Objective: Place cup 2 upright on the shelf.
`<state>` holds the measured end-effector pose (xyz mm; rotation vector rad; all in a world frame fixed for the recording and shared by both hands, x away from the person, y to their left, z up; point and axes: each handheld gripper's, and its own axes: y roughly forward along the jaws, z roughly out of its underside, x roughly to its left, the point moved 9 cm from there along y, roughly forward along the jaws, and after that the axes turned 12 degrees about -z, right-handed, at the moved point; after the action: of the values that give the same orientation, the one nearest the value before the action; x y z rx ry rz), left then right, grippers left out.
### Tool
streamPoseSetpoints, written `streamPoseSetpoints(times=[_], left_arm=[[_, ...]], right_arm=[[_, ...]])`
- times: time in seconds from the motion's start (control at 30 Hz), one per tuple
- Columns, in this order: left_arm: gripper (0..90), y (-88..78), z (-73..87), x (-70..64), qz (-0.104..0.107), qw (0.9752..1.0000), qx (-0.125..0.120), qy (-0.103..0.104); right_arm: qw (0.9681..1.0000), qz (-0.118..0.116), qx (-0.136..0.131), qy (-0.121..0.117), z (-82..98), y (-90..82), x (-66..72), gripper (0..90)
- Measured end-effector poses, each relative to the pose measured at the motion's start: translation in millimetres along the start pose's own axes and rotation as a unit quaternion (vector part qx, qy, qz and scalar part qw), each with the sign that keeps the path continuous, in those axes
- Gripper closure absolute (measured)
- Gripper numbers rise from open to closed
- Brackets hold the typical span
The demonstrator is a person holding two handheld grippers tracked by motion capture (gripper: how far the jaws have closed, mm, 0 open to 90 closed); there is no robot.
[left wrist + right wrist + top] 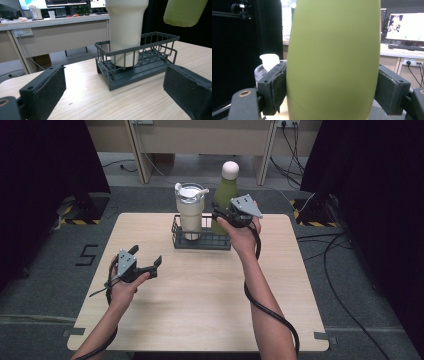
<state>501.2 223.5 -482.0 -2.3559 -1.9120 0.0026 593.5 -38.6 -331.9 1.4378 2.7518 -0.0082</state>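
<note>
Nearest the camera, the left claw [146,261] hovered released above the pale wooden counter [200,290], its jaws spread wide and pointing toward the dark grey wire basket [140,62]. In that basket's left half stood a cream tumbler with a clear lid [190,210]. The right claw [220,215] was clenched on the body of the olive-green bottle with the round white cap [333,60], both pads pressing its sides, the bottle upright and raised over the basket's right half, its base clear of the wire rim.

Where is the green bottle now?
In the high view, the green bottle is held by the right claw above the basket's right end, beside the tumbler.
</note>
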Motion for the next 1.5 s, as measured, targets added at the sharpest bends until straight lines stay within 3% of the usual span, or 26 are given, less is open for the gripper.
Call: streamPoseSetpoints(times=[1.03, 1.5], left_arm=[[3.8, 0.0, 0.4, 2.4, -0.002, 1.0000, 0.001, -0.004], [3.9, 0.2, 0.0, 2.8, -0.002, 1.0000, 0.000, -0.006]], right_arm=[[0.9996, 0.018, 0.020, 0.005, 2.2, 30.4, -14.8, 21.7], [0.9989, 0.024, 0.038, 0.014, 15.9, 44.5, -21.5, 21.7]])
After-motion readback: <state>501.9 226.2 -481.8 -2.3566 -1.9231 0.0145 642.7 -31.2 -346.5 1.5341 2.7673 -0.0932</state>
